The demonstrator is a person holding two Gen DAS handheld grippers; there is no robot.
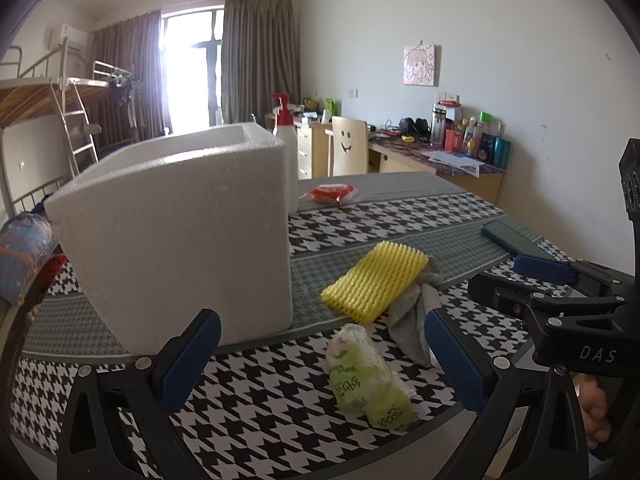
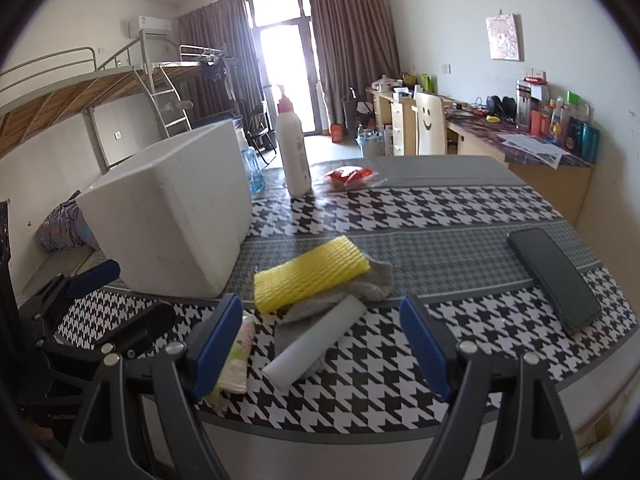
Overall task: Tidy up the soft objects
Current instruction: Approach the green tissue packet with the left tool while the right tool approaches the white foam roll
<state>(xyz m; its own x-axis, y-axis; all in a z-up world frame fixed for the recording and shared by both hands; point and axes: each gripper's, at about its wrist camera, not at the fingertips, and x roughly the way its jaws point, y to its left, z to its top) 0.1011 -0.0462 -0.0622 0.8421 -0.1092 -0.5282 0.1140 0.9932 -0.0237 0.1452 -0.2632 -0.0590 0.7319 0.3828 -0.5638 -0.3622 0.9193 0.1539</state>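
A white foam box [image 1: 176,240] stands open-topped on the houndstooth tablecloth [image 1: 280,392]; it also shows in the right wrist view [image 2: 172,216]. A yellow foam net [image 1: 374,280] lies on a grey cloth [image 1: 412,320] to its right. A green tissue pack [image 1: 366,376] lies in front of my open left gripper [image 1: 320,364]. In the right wrist view the yellow net [image 2: 310,272], grey cloth [image 2: 360,288] and a white foam roll [image 2: 316,344] lie in front of my open, empty right gripper [image 2: 320,344]. The tissue pack [image 2: 238,356] lies beside its left finger.
A dark phone [image 2: 556,276] lies at the table's right. A white pump bottle [image 2: 294,148] and a red packet [image 2: 350,176] stand behind the box. The right gripper [image 1: 532,284] shows at the right of the left wrist view. A chair and desk are beyond.
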